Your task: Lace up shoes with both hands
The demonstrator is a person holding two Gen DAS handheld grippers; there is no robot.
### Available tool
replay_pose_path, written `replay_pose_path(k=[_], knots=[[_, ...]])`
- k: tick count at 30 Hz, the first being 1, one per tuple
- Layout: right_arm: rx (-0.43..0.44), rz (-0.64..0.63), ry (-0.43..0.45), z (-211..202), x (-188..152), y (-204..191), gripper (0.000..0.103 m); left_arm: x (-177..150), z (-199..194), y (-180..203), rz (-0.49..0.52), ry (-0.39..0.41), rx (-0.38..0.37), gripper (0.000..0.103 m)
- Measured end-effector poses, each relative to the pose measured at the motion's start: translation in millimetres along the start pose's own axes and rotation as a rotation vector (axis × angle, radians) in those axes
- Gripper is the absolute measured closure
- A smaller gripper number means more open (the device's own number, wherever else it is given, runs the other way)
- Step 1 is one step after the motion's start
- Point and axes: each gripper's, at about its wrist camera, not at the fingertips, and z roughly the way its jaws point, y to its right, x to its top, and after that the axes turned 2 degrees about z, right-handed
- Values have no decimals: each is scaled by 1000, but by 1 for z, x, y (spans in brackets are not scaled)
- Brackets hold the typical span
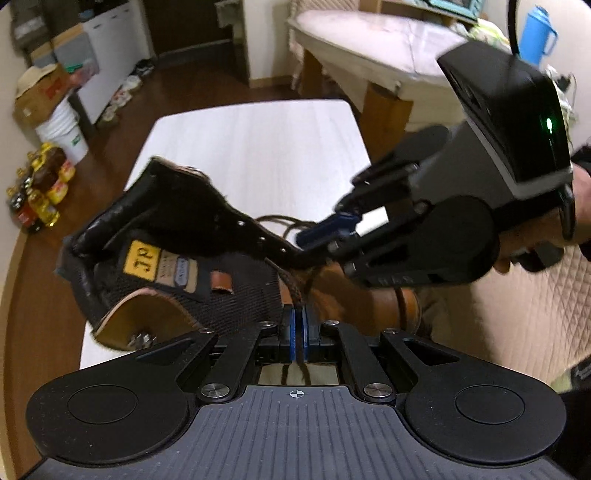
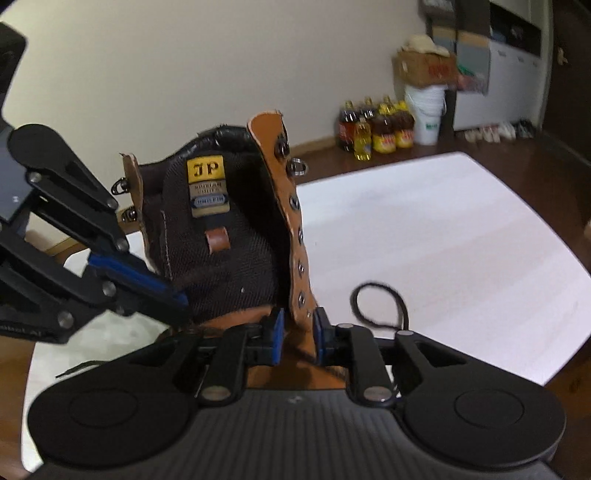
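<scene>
A brown leather boot (image 2: 266, 136) with a black mesh tongue (image 1: 236, 291) and a yellow "JP" label stands on the white table (image 2: 443, 221). In the left wrist view my left gripper (image 1: 297, 325) is shut on the brown lace (image 1: 293, 291) just below the tongue. The right gripper (image 1: 325, 227) comes in from the right and clamps the eyelet flap (image 1: 258, 236). Seen from the right wrist, the flap (image 2: 297, 236) runs down between the right gripper's (image 2: 299, 332) blue pads. The left gripper (image 2: 177, 295) reaches in at the tongue's base. A loose loop of lace (image 2: 380, 306) lies on the table.
Bottles (image 2: 376, 129), a white bucket (image 2: 426, 110) and a cardboard box (image 2: 424, 66) stand on the wooden floor beyond the table. A second, pink-topped table (image 1: 369, 37) and a blue jug (image 1: 535, 33) stand farther back. Quilted pink fabric (image 1: 517, 314) lies at the right.
</scene>
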Motion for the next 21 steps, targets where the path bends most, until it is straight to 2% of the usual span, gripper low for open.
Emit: replay_pose_path(k=[4, 9, 17, 21], knots=[[68, 117, 9, -1, -3, 19, 97, 6, 11, 3, 65, -35, -2, 100], [128, 172, 14, -12, -8, 41, 97, 19, 31, 5, 175, -119, -1, 100], [153, 105, 9, -11, 4, 44, 97, 26, 40, 8, 262, -174, -24, 100], [162, 96, 6, -8, 4, 42, 97, 26, 41, 10, 312, -165, -7, 100]])
